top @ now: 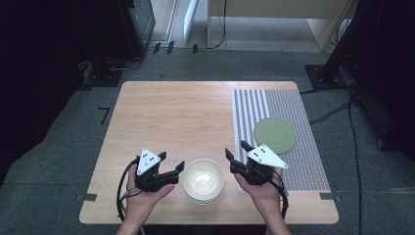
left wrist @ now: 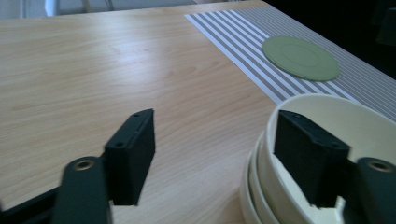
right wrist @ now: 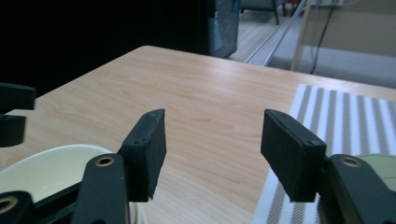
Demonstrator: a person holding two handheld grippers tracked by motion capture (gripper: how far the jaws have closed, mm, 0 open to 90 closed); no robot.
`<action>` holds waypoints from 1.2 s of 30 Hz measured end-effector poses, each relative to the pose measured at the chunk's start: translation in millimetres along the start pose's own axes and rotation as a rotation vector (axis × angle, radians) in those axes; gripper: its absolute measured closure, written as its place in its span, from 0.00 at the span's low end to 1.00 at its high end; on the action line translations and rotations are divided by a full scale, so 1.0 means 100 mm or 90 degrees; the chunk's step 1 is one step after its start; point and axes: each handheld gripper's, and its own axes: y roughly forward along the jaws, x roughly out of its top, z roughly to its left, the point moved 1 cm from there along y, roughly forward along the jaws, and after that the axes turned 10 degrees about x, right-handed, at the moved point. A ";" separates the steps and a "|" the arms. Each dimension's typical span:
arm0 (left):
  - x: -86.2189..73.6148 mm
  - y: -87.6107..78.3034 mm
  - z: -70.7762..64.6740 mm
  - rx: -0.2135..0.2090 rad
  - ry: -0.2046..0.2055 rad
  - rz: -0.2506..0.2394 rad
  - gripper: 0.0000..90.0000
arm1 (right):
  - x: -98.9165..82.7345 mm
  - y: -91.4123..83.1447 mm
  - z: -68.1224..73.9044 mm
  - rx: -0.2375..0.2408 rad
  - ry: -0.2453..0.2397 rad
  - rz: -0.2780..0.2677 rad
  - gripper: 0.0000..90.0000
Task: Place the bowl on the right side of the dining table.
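A stack of cream bowls stands near the front edge of the wooden table, between my two grippers. My left gripper is just left of the stack and open. In the left gripper view one jaw stands over the inside of the top bowl and the other outside it, with the near rim between them and a gap to the outer pad. My right gripper is right of the stack, open, with bare table between its jaws and the bowl at its lower left.
A striped grey and white placemat covers the table's right side, and a flat green plate lies on it just beyond my right gripper. Bare wood stretches behind the bowls. Dark equipment and cables surround the table on the floor.
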 end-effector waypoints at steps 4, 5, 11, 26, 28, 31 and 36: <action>-0.01 -0.01 -0.07 -0.033 0.034 0.019 0.48 | -0.04 0.03 0.04 0.054 0.007 0.023 0.61; -0.01 -0.01 -0.09 -0.036 0.039 0.024 0.49 | -0.05 0.04 0.05 0.066 0.006 0.029 0.62; -0.04 0.04 -0.16 -0.068 0.059 0.055 0.56 | -0.09 0.10 0.08 0.132 0.019 0.064 0.71; -0.11 0.20 -0.35 -0.038 0.127 0.104 0.78 | -0.20 0.22 0.21 0.120 0.055 0.130 0.70; -0.11 0.23 -0.35 -0.034 0.130 0.110 0.81 | -0.22 0.22 0.22 0.113 0.059 0.134 0.71; -0.10 0.26 -0.36 -0.030 0.137 0.111 0.84 | -0.25 0.22 0.22 0.103 0.067 0.139 0.72; -0.08 0.29 -0.39 -0.016 0.160 0.089 0.89 | -0.29 0.21 0.20 0.091 0.072 0.140 0.73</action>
